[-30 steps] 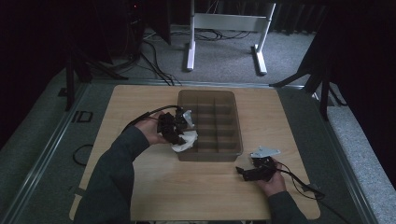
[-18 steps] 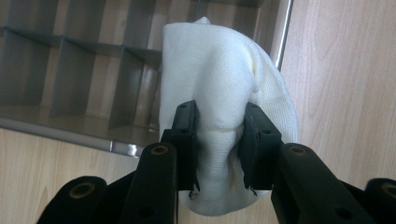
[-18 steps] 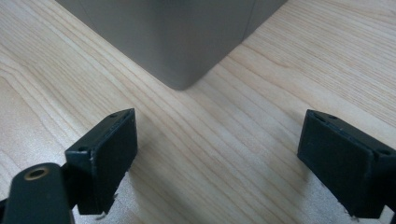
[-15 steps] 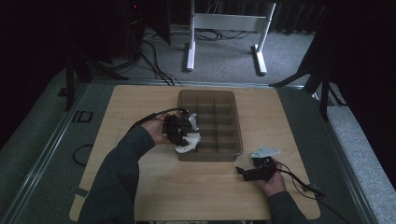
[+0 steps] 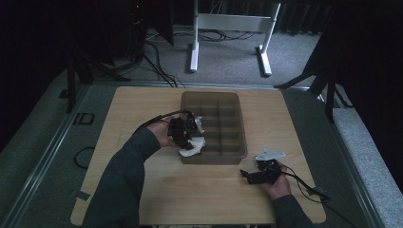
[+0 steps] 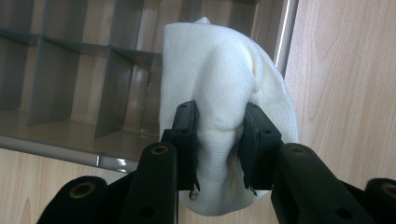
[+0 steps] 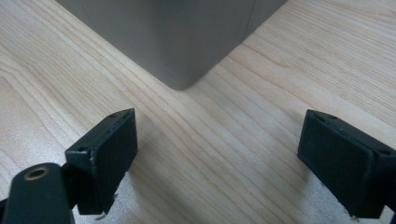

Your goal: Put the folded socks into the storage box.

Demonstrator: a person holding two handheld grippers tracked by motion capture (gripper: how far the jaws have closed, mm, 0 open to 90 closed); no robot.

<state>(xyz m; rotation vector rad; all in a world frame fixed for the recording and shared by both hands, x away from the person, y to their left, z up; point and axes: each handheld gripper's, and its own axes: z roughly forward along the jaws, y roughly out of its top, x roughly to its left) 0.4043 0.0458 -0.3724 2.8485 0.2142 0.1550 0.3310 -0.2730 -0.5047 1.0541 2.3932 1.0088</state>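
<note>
Shifted a little nearer the organizer's near-left corner since a second ago: left gripper with its white cloth bundle.

Halfway at best, judging by the layout: cloth bundle picked up and clamped between the left jaws, pinched in at the middle, hanging over the left wall of the grey divided organizer at its near end, not yet set into a compartment; every visible compartment bare. Left to do, probably: carry over a cell, lower, release. Right gripper resting low on the tabletop just off the organizer's near-right corner, jaws spread wide apart, nothing between them but bare wood, touching no object.
</note>
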